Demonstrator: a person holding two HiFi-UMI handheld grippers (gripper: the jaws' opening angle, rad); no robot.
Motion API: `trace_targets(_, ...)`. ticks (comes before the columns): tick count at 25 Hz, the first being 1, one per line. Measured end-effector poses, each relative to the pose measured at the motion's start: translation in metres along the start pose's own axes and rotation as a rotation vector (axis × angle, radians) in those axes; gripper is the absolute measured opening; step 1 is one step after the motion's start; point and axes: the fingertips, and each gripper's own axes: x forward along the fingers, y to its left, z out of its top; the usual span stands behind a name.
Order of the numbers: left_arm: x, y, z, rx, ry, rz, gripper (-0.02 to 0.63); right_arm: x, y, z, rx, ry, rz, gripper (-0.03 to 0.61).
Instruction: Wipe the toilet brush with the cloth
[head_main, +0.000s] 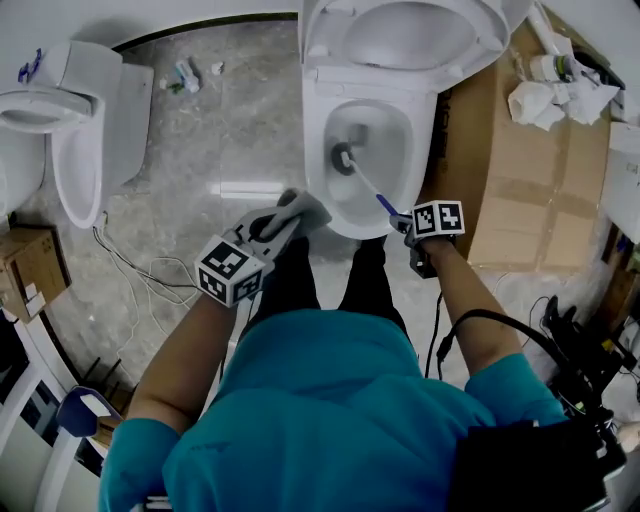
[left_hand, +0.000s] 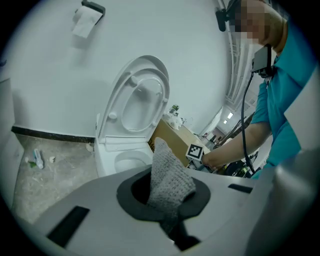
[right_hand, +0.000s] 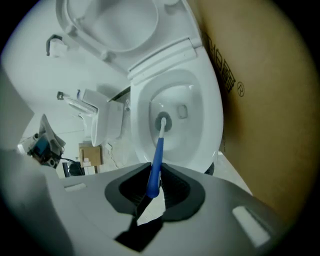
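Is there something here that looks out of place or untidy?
Yes. Small litter lies on the floor, left of the toilet. Crumpled white paper is heaped on the cardboard box at its right. Nothing looks spilled or broken.

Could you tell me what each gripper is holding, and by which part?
Left gripper: grey cloth, lower end. Right gripper: toilet brush, blue handle's end.
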Motion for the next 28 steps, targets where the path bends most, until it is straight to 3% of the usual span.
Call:
trace_targets(9,-0.025,-0.042,0.088,0.068,-0.094,-0.001,0.012,-0.141,0.064,0.014,0.022,-0.267,0.198,0.061)
trace_targets(16,-0.054,-0.091,0.175,0.146,-0.229,-0.035,0.012,-0.295,0.135,0.045,-0.091,-0.544,0.333,0.061)
trace_targets(21,-0.072,-0.145,0.237,0.263,-0.336,-0.077,0.012,-0.392,0.192,0.058,-0.163,-0.723,0.484,0.061)
trace_targets(25,-0.085,-0.193,0.293,0.381,-0.427,-0.119,0.012,-0.442,0.252,0.069,-0.271,-0.808,0.611,0.061)
trace_targets(28,-0.086,-0.226,0.324,0.482,-0.434,-0.124,0.012,-0.455,0.281,0.07,-0.278,-0.831,0.618,0.061)
